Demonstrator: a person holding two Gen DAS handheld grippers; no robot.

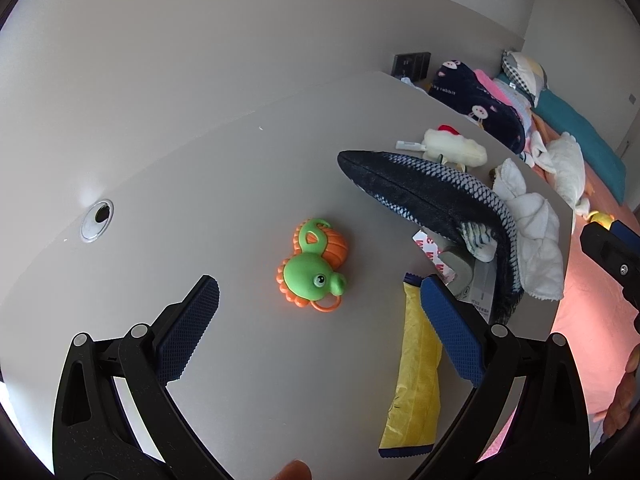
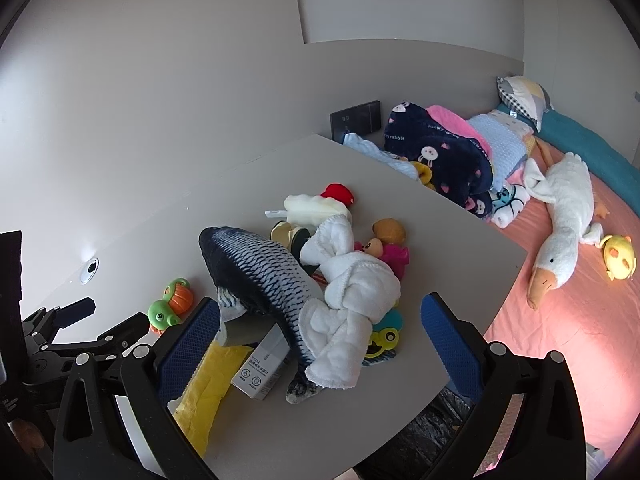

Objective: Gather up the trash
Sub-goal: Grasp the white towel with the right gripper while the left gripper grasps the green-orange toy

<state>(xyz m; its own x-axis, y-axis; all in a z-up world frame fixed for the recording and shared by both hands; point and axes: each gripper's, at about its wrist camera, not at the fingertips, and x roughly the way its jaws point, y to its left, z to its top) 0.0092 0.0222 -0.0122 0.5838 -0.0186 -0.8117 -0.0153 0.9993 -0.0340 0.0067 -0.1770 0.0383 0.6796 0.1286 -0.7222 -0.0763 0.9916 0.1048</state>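
Left gripper: jaws spread wide and empty, hovering over the table with the green and orange toy between the finger lines but well ahead of them.
Yellow wrapper: lies flat on the table near its front edge, partly under the left gripper's right finger in view; I judge it trash, not yet picked up.
White carton: lies beside the wrapper, partly tucked under the fish plush; likely trash too, and not yet gathered.
White towel: draped over the fish plush, amid small toys; these look like clutter, not trash.
Right gripper: jaws apart, holding nothing, above the pile.
Black bag: something dark and crinkled below the table edge, perhaps a trash bag; cannot tell.
Progress: seemingly at the start; nothing held, both pieces left.
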